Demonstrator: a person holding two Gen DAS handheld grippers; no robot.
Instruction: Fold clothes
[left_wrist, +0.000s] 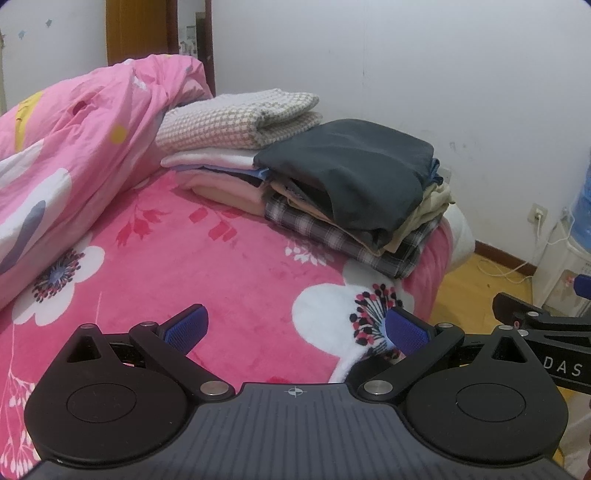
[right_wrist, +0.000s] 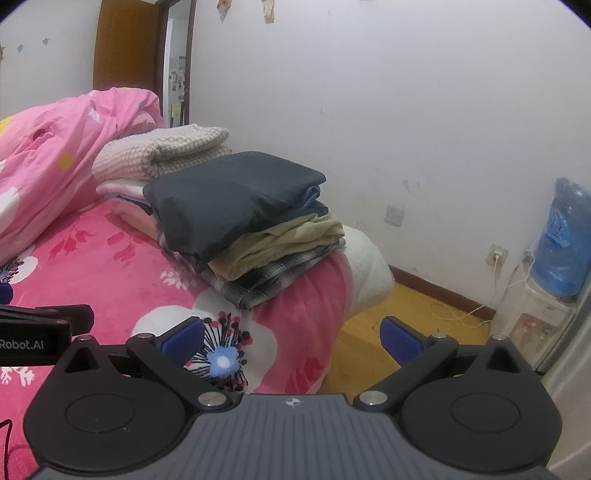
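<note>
Quilt (left_wrist: 70, 147), pink and bunched, lies at the left on the bed (left_wrist: 229, 266). Right of it sits a checked folded blanket (left_wrist: 236, 118) on pale folded garments, touching the stack of folded clothes (left_wrist: 351, 199) at the bed's far right corner: dark grey piece on top, beige and plaid beneath. The left gripper (left_wrist: 295, 330) hovers over the floral bedspread, fingers spread, empty. The right gripper (right_wrist: 293, 338) hangs at the bed's edge, fingers likewise released. A water dispenser (right_wrist: 561, 258) with a blue bottle stands far right
</note>
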